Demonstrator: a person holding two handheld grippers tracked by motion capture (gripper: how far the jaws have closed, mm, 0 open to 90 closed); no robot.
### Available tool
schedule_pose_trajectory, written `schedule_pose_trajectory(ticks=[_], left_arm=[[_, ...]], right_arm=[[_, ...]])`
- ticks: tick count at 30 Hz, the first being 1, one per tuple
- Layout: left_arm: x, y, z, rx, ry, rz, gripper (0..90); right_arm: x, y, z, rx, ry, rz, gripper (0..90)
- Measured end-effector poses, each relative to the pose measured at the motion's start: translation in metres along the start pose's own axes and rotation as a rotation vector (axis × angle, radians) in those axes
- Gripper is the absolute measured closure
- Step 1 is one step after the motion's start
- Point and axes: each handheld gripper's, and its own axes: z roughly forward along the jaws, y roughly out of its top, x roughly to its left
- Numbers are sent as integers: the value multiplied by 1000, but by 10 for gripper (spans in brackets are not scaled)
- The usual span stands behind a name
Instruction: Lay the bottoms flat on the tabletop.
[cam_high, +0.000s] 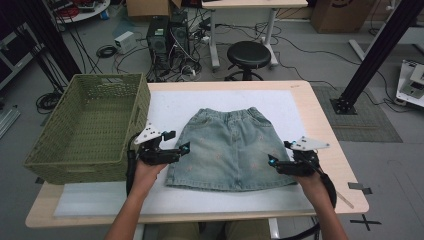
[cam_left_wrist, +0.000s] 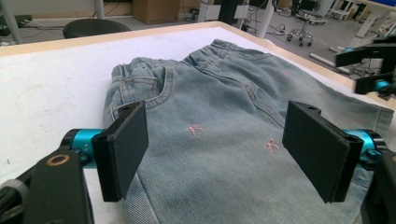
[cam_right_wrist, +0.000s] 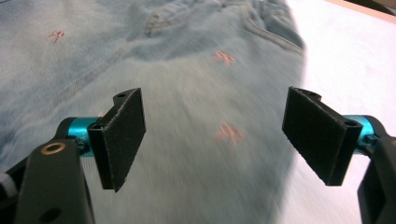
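A light blue denim skirt (cam_high: 230, 147) with small pink embroidered marks lies flat on the white mat, waistband toward the far side. My left gripper (cam_high: 186, 148) hovers at the skirt's left edge, open, with nothing between its pads (cam_left_wrist: 126, 149); the denim (cam_left_wrist: 215, 140) lies below them. My right gripper (cam_high: 271, 161) is at the skirt's right edge near the hem, open, nothing between its pads (cam_right_wrist: 122, 135). Beneath them the skirt (cam_right_wrist: 196, 116) looks blurred. In the left gripper view the right gripper (cam_left_wrist: 369, 70) appears at the far right.
A green woven basket (cam_high: 90, 125) stands on the table's left side, close to my left hand. The white mat (cam_high: 165, 105) covers the wooden table (cam_high: 325, 150). Beyond the table are a black stool (cam_high: 248, 55), computer towers and cables on the floor.
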Motion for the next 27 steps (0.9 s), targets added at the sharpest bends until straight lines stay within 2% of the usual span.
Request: schedule_pose_trajectory(ticks=[3,7,10,12,15,19,21,23,27], left_arm=[[-1,1,-2,-6,2,5,227],[1,2,-4,-8,7,3,227],[2,1,-3,-1,7,2,227],[1,0,-2,-1,2,2,226],[-1,0,-2,-2,-2,5,227],[-2,-1,-3,-1,-3,8,226],[-3,-1,-4,-4,-2,9,227],[-4,-1,-5,-9,-5,11,226],[-5,-1,-6,-15,-2,14,227]], right_arm=[[4,11,21,34,22,-26,337],[4,17,50,147,11,-36,411],[3,15,58,201,13,-41,419],[2,15,56,210,25,-33,413],[0,13,47,180,35,-14,383],[-6,10,22,58,33,49,308],[-9,6,8,15,18,73,258],[-10,2,-2,1,-2,78,216],[-13,-1,-16,-14,-16,72,215]])
